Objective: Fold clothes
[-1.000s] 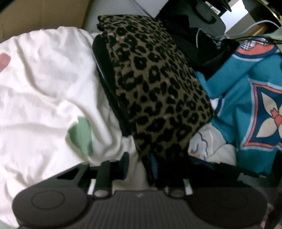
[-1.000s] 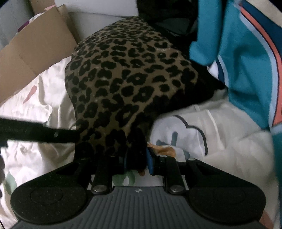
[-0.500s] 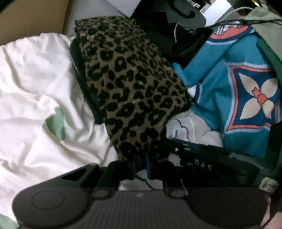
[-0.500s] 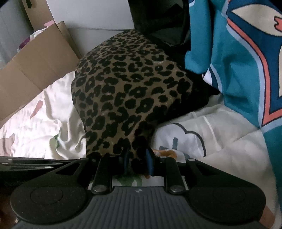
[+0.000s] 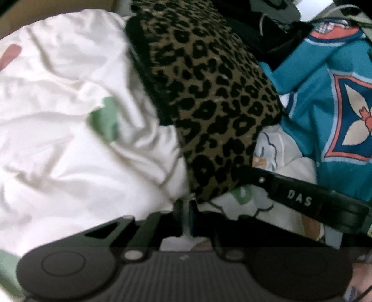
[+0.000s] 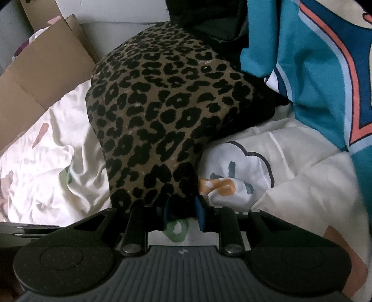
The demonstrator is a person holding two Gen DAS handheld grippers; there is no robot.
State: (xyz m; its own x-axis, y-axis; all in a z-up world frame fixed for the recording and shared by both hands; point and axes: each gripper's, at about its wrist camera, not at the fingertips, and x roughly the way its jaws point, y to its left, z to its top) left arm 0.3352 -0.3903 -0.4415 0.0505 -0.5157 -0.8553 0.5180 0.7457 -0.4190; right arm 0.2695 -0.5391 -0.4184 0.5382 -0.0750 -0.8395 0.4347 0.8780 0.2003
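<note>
Closed down hard on the left claw since a second ago: then spread wide either side of the near corner of the leopard-print garment, now pinched almost flat together right at that lowest corner, apparently with the hem nipped between the pads, though blurred, so only fairly sure. No change at the right claw – narrow as before, blue pads clamped on a dark bunched fold at the garment's near edge, same spot as in both earlier right-wrist shots. Still lying as a humped, folded bundle on the white bed sheet, raised a little at the near end by both grips, far end up against a black item at the back. To the right of it, touching, a teal garment with orange and cream print; just beside the right claw, a cloud-print patch of sheet. Left of the bundle in the right wrist view, cardboard flaps, apart from it. Also new in the left wrist view – the other tool's black arm with white lettering, crossing low right and reaching in under the bundle's near edge; only a dark shape there a second ago. In the right wrist view, the reverse: a black bar across the left side earlier, now just a sliver at the lower left edge.
</note>
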